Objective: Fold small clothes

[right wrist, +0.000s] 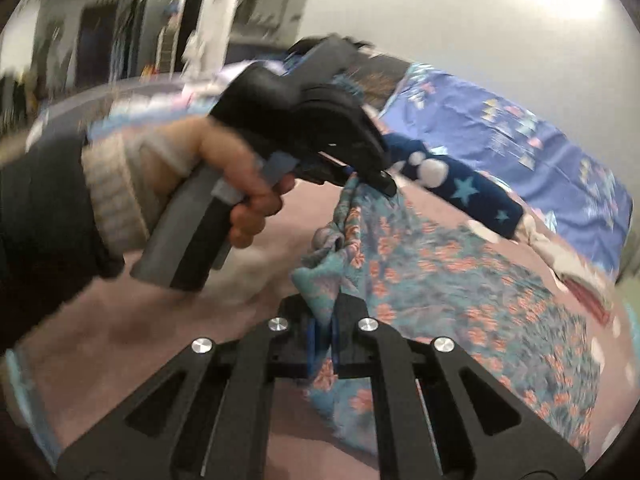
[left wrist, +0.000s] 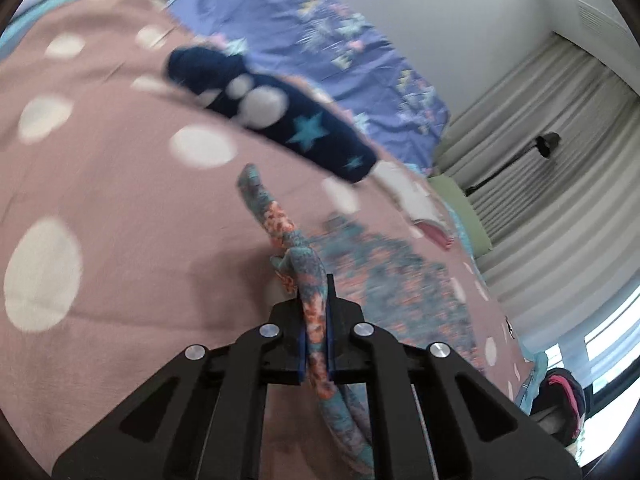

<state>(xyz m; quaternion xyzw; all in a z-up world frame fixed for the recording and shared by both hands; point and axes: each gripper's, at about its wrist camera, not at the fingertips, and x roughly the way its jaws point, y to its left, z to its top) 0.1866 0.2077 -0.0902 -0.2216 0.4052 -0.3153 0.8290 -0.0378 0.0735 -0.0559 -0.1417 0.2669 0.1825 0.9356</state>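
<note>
Garment: floral cloth (right wrist: 460,292) in teal with orange flowers, spread over the centre and right of the right wrist view, one edge bunched and lifted at the lower middle; in the left wrist view a twisted strip of it (left wrist: 288,240) rises up the middle of the frame.
Left gripper (left wrist: 316,320): jaws drawn narrow, clamped on the twisted strip of the floral cloth, which runs between the blue pads at the lower centre; it also shows in the upper middle of the right wrist view (right wrist: 384,184), tip touching the cloth's raised edge.
Left hand (right wrist: 236,184): wrapped around the grey handle, left of centre, with a knit cuff and dark sleeve behind it.
Right gripper (right wrist: 324,320): jaws close together, pinching a bunched corner of the floral cloth at the lower centre.
Surface: pink bedspread (left wrist: 112,200) with white dots, filling the left of the left wrist view, the cloth lying on it.
Neighbour: navy star garment (left wrist: 280,116) lies above the cloth, upper middle of the frame, apart from it.
Behind: purple patterned sheet (left wrist: 304,32) along the top.
Background: pleated curtain (left wrist: 552,168) at right.
Sharpness: both views motion-blurred.
</note>
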